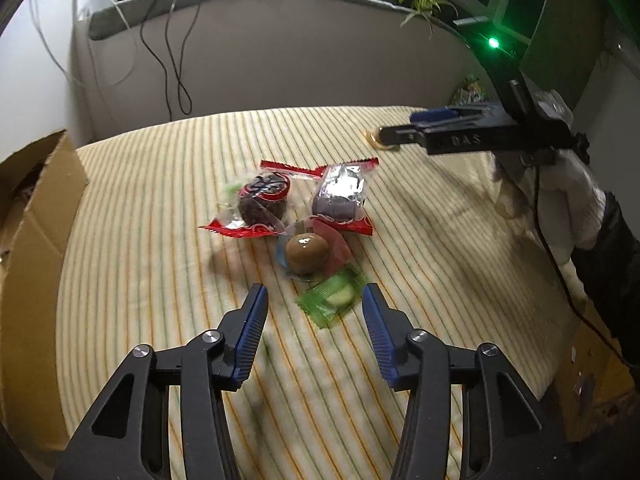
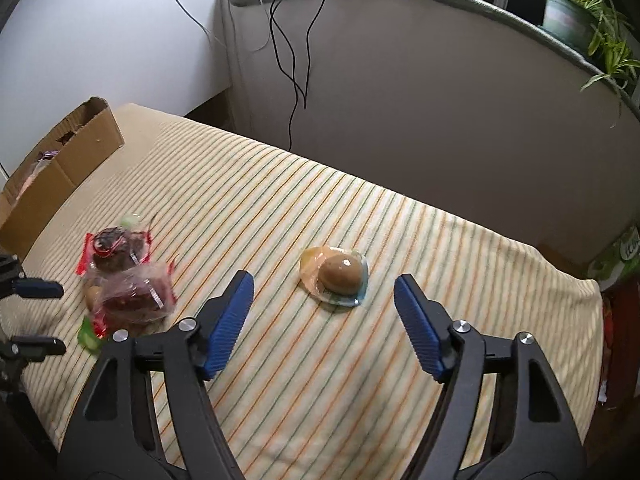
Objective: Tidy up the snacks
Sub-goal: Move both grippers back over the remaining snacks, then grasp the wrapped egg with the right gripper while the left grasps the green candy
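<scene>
Two claws close in on a scatter of wrapped snacks on a striped cloth.

A packed egg [image 2: 340,276] lies just ahead of the right claw [image 2: 324,300], jaws apart and empty; it looks light, round and slick in its film, best pinched across the egg itself. A green sachet [image 1: 330,298] sits between the tips of the left claw [image 1: 316,300], also apart, untouched; flat and crinkly, likely to slip. A box [image 1: 40,216] waits off left.
</scene>
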The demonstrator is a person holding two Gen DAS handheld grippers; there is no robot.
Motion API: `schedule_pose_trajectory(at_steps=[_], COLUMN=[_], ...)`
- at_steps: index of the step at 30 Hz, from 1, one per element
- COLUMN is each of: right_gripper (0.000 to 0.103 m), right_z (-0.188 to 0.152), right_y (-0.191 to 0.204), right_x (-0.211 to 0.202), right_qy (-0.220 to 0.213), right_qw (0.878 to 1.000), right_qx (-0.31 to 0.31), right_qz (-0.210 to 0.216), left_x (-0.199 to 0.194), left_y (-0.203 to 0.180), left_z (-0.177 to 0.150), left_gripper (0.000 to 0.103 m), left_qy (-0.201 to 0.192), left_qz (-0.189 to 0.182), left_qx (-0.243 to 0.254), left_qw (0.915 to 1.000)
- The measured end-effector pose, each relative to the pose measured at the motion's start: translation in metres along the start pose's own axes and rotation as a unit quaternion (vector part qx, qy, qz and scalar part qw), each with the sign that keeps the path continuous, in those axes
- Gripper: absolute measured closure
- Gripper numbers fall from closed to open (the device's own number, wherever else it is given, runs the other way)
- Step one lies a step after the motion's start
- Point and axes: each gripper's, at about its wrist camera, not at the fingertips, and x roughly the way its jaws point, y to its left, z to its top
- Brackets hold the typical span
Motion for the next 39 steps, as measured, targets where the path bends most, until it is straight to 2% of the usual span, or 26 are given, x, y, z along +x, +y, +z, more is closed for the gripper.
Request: schedule_pose_trajectory(at_steps=[8,9,14,17,25,28,39], right_gripper=[0.029,0.029,0.044,0.046,0.048,0.06,0.075], right_z=[0.009,0.009,0.006,0.002,-0.001,-0.001,0.003], right_y=[-0.003,-0.002,0.004,0.007,0.006,0.007,0.007], right_x=[0.014,0.016,0.027,0.033,0.031,0.032,0.025], right_qy=[0.003,0.004,0.019,0.027,0.028,0.029,0.019], right_qw=[1.0,1.0,1.0,0.999,0.999,0.999,1.0], right_qx=[-0.002,-0.004,-0.016,-0.02,-0.017,-0.018,-0.013], right_qz=[0.003,0.003,0.009,0.009,0.015,0.009,0.011], left_x=[0.014,0.016,0.024,0.022,0.022,0.023,0.016], left_y=[-0.01,-0.012,-0.017,-0.022,-0.034,-0.039,-0.029], left_z=[0.008,0.008,0.007,0.005,0.001,0.0,-0.01], left_gripper=[0.056,0.058,0.069,0.074,0.081,0.081,0.085], left_qy=[0.015,0.017,0.028,0.027,0.024,0.021,0.01], left_qz=[-0.002,-0.002,-0.008,-0.008,-0.003,0.004,-0.005], left_qx=[0.031,0.036,0.046,0.053,0.069,0.075,0.049], left_qw=[0.9994,0.9992,0.9985,0.9982,0.9973,0.9969,0.9988])
